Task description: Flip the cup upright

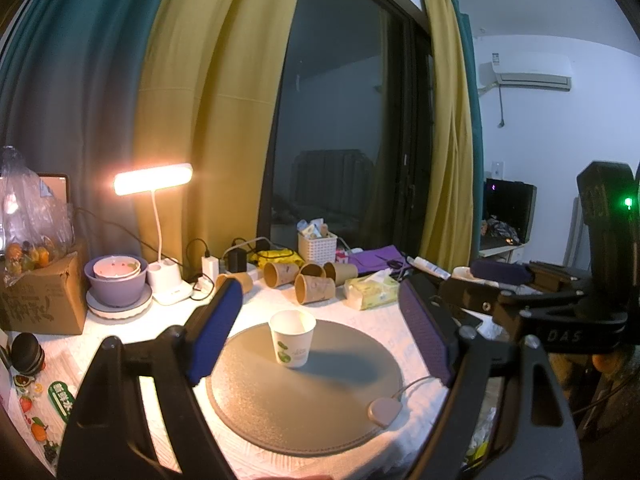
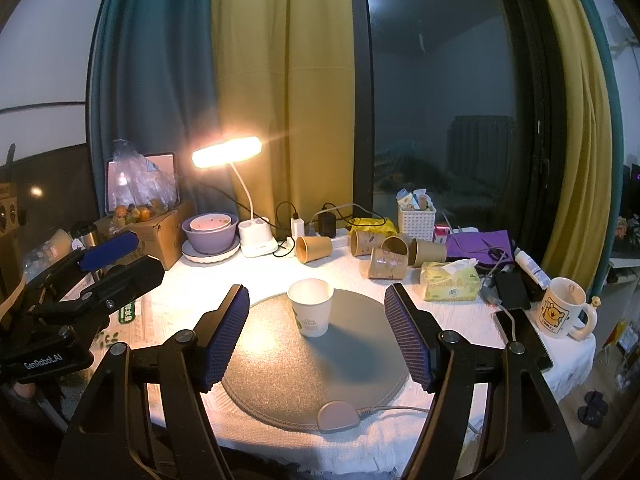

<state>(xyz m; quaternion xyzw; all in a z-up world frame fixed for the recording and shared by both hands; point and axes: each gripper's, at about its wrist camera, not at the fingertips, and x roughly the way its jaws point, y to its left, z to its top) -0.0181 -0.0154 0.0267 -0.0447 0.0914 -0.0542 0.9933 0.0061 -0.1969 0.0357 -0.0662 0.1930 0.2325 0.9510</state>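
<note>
a: where's the cup sitting for you?

b: the white paper cup (image 2: 310, 307) stands ahead of my right claw (image 2: 316, 336), between the lines of its two fingers but beyond the tips, not touching either pad. it rests on the round grey mat (image 2: 360, 384), toward the far half. from my left claw (image 1: 316, 334) it is likewise out front, a little nearer the left-hand pad.

a: are your claws holding anything?

b: no. both are spread wide with nothing between the pads.

a: which way does it point?

b: mouth up, base on the mat. its long axis runs vertical, with perhaps a slight lean in the fisheye. i'd judge the flip already done.

a: how would it handle if you took it again?

b: i expect light, thin-walled and easily crushed; the rolled rim is the stiffest part. i'd pinch the side wall about mid-height, gently, pads on opposite sides. being probably empty, it could tip or skid on the mat from a nudge.
</note>
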